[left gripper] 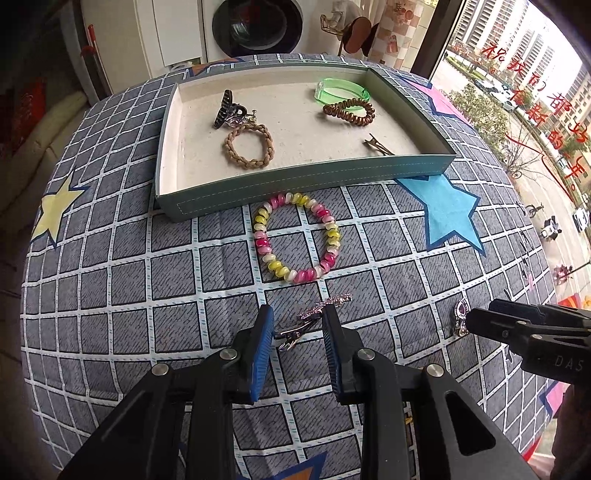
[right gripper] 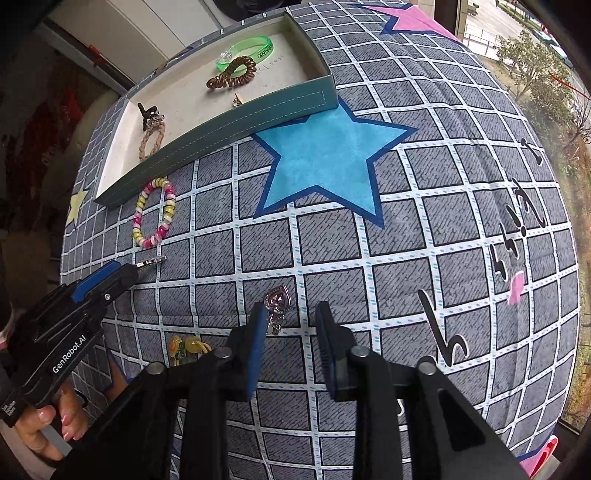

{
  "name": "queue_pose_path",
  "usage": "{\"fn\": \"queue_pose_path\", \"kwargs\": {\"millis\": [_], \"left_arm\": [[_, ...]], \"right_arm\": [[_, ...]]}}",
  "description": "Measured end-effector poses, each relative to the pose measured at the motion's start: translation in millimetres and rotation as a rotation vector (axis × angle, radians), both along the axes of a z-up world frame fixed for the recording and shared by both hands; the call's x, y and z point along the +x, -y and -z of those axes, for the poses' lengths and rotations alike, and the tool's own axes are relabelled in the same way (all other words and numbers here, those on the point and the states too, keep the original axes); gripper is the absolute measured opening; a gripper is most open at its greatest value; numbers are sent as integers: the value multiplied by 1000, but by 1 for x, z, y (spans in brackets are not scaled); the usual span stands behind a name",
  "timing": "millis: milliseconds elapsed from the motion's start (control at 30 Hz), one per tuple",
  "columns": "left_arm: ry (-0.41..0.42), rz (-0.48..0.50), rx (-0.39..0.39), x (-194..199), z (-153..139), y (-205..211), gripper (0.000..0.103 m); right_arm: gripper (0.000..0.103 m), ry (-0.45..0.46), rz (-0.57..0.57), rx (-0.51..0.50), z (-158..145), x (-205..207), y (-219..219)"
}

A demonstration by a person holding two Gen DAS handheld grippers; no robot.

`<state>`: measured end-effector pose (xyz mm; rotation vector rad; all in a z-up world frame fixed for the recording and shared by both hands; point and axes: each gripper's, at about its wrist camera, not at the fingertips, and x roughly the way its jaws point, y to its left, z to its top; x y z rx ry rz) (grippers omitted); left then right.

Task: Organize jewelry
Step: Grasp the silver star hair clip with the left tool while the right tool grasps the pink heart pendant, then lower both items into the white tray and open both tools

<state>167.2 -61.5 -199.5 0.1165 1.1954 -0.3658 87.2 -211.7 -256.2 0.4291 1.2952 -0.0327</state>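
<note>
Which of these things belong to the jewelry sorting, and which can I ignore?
Job:
- teal shallow tray
- pink-and-yellow beaded bracelet
- pink rhinestone hair clip
- purple heart-shaped pendant
- yellow ornament, partly hidden

Lying about:
- white front-loading washing machine
- grey checked tablecloth with stars

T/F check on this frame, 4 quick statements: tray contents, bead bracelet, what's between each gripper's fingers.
1. The green bangle lies in the tray. True.
2. The beaded bracelet is inside the tray. False: it lies on the cloth in front of it.
3. The left gripper has a sparkly hair clip between its fingers. True.
4. The right gripper carries the brown coil hair tie. False: that tie is in the tray; a purple heart piece lies by its fingers.
</note>
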Motion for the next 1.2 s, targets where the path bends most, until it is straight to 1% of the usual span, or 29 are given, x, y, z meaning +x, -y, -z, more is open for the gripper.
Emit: {"fn": "queue_pose_path", "kwargs": {"millis": [33,133,167,200,233,267,300,367,433,500,600,900,1100,1200], "left_arm": [[1,-3,1,0,0,0,40],[4,-11,3,-2,-1,-4,40],[4,-14,4,-2,-1,-5,40],[3,-17,4,-2,-1,-6,40],[3,-20,3,-2,-1,-7,40],[3,-21,2,-3,-2,-7,40],[4,-22,1,-3,-2,-8,40],[10,-21,-1,-4,-4,-8,40],[14,-24,-8,-5,-7,-8,40],[17,-32,-21,-5,-11,-10,40],[28,-39,-34,-3,-18,-10,40],[75,-62,-60,12,-43,-12,40],[112,-78,-67,31,-57,-12,40],[133,-87,-69,44,-63,-10,40]], "right_arm": [[59,7,3,2,0,-1,-1],[59,6,-21,-13,0,-1,-10],[57,2,-29,-27,1,0,-14],[53,-3,-36,-37,3,3,-19],[39,-15,-43,-50,6,7,-23],[30,-31,-51,-70,9,8,-27],[28,-23,-60,-104,8,8,-31],[14,-29,-91,-152,8,10,-39],[13,-27,-99,-147,8,10,-40],[5,-14,-100,-136,4,8,-37],[5,13,-90,-97,-5,6,-27],[5,76,-60,-22,-32,14,-1],[5,127,-59,6,-53,36,7],[5,159,-66,15,-64,54,12]]}}
